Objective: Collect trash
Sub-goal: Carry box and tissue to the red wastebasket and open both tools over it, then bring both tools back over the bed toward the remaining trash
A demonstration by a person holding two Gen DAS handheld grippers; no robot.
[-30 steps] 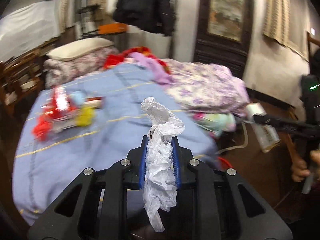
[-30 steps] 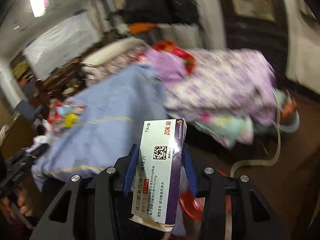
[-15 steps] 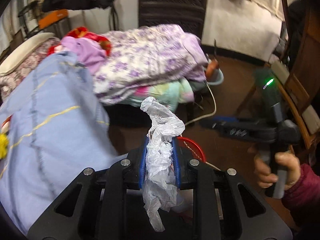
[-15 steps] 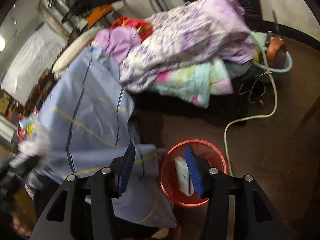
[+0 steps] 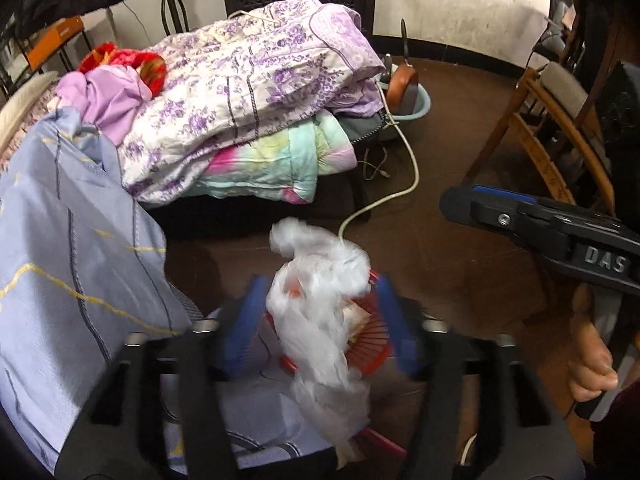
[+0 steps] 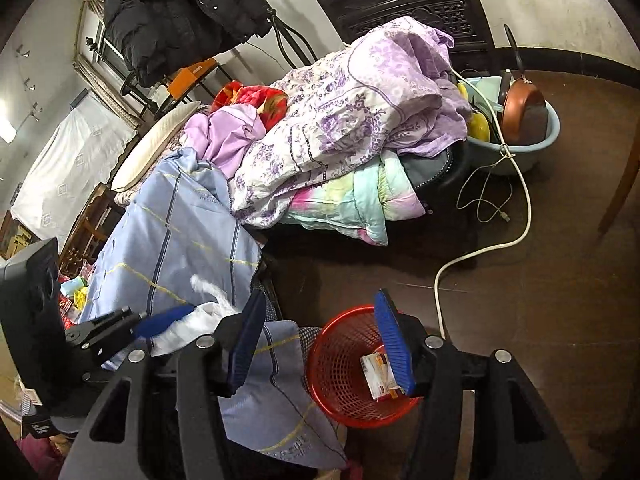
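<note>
Lying in one red basket (image 6: 340, 376): one box (image 6: 378, 374).

one red mesh basket (image 6: 340, 376), one small carton (image 6: 376, 374) lying in it, one crumpled white plastic bag (image 5: 320, 312). two claws: left claw (image 5: 318, 330), right claw (image 6: 320, 346). one blue basin (image 6: 532, 148), one copper pan (image 6: 520, 110), one white cable (image 6: 480, 252).
</note>
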